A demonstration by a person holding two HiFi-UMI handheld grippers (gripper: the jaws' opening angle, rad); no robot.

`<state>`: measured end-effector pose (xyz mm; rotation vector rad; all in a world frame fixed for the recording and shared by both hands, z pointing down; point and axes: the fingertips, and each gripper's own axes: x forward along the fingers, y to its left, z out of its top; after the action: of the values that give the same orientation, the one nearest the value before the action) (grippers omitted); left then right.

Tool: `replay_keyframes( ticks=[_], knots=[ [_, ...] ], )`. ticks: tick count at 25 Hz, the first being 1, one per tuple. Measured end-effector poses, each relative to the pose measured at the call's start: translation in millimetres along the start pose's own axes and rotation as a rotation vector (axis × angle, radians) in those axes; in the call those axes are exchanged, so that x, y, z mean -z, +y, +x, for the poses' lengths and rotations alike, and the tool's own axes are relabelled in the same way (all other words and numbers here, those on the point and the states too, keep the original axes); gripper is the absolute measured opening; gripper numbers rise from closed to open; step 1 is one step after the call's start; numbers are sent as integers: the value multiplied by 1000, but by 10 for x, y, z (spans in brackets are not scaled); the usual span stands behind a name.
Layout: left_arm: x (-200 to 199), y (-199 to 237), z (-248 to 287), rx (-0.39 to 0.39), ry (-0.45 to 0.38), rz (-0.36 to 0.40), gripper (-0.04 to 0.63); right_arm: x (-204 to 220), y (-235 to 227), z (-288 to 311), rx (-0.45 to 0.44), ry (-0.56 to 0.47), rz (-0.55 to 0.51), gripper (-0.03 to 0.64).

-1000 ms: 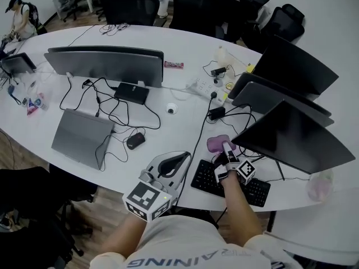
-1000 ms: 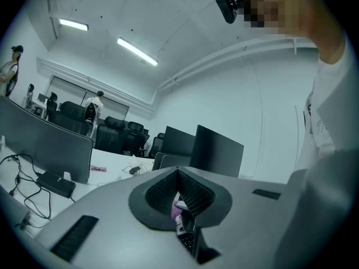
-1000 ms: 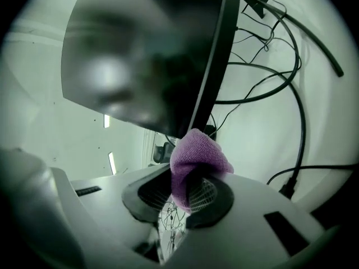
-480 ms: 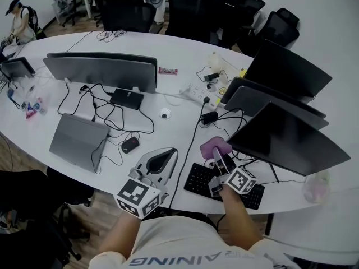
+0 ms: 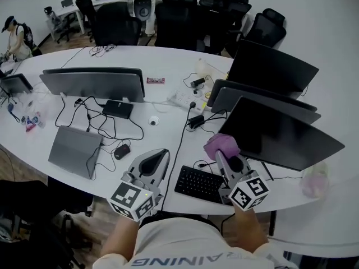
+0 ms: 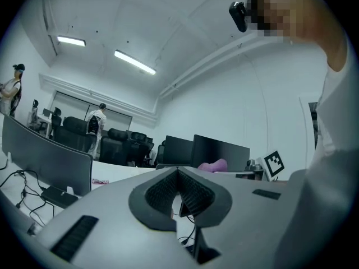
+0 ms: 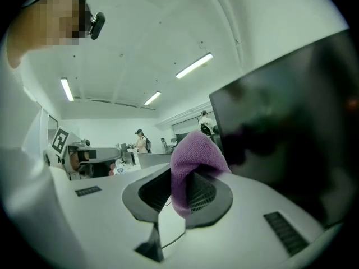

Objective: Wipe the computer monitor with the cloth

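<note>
A purple cloth (image 5: 221, 145) is bunched in my right gripper (image 5: 222, 155), which is shut on it and raised above the desk. In the right gripper view the cloth (image 7: 193, 167) sticks up between the jaws, just left of a dark monitor screen (image 7: 286, 128). That monitor (image 5: 280, 134) is the nearest of three black screens at the right of the white table (image 5: 168, 66). The cloth sits close to its lower left corner; whether they touch is unclear. My left gripper (image 5: 152, 163) is shut and holds nothing, near the table's front edge.
A black keyboard (image 5: 197, 184) lies under the right gripper. Cables (image 5: 106, 125), a mouse (image 5: 120, 150), a laptop (image 5: 76, 149), a power strip (image 5: 185, 98) and a wide grey monitor (image 5: 92, 83) cover the left half. Office chairs (image 5: 179, 15) stand behind. A person (image 5: 14, 35) is at far left.
My right gripper has lifted the purple cloth off the desk and carried it up toward the near monitor. The head view has shifted, so everything sits lower in frame. The left gripper stays low.
</note>
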<state>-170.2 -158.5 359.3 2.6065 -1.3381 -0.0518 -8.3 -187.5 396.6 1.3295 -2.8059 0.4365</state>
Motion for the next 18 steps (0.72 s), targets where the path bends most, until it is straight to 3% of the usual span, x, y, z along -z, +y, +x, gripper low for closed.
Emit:
replay_keyframes(
  ticks=[10,18],
  knots=[
    [-268,-531,300,82,-36,54,2,-761,79,-552,0,-119,-135,54],
    [-386,-825,391,111,-59,80,2,-942,1,-848,29,-154,-204,54]
  ],
)
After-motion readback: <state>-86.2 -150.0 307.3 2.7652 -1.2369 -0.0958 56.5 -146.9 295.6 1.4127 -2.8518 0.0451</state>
